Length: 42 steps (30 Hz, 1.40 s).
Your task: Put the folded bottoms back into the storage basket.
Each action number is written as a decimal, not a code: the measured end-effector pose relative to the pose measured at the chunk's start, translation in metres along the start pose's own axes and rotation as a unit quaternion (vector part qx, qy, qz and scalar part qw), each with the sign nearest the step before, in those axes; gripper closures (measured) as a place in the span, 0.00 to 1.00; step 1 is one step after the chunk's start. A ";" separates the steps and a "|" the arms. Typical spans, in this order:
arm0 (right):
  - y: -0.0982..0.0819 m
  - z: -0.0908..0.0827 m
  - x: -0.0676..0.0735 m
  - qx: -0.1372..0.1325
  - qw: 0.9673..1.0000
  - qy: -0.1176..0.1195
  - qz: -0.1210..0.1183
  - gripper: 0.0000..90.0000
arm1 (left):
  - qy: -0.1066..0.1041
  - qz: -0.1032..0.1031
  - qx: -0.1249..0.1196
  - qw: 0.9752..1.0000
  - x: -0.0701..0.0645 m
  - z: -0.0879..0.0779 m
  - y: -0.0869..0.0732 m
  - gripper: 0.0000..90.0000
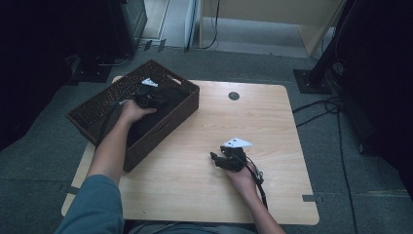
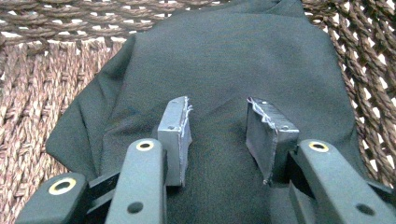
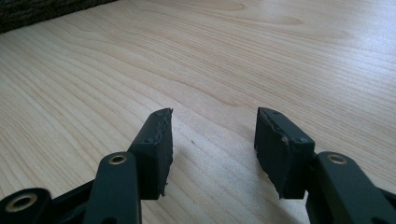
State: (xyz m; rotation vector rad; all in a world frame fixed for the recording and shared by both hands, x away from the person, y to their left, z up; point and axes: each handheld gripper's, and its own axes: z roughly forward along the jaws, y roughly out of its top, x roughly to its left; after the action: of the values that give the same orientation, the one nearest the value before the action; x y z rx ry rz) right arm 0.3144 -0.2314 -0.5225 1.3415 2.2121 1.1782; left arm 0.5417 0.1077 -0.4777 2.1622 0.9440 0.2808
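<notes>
A dark cloth (image 2: 224, 56) lies bunched inside a brown woven basket (image 1: 168, 130) at the table's left back corner. My left gripper (image 1: 151, 97) reaches down into the basket. In the left gripper view its jaws stand apart just over the cloth, and my left gripper (image 2: 219, 105) has a low fold of fabric between the pads, not pinched. The basket's wicker wall (image 2: 37, 93) rises around the cloth (image 1: 163, 114). My right gripper (image 1: 215, 159) rests low over the bare wooden table (image 1: 195, 185) at the right front. Nothing sits between the spread jaws of my right gripper (image 3: 212, 114).
A small dark round disc (image 1: 234, 96) sits in the tabletop near its back edge. Cables (image 1: 321, 105) run over the grey carpet to the right. Dark equipment stands at both back corners. The basket's corner (image 3: 28, 11) shows far off in the right gripper view.
</notes>
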 end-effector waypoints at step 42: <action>0.000 0.002 0.007 0.008 0.999 -0.014 -0.031 0.47 | -0.054 -0.005 0.026 0.998 -0.050 -0.110 0.034 0.54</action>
State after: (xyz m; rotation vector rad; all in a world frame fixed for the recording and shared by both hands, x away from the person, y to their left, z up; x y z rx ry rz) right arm 0.3117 -0.2247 -0.5223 1.2768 2.2315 1.1168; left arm 0.4739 0.1173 -0.3728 2.1957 0.9090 0.1344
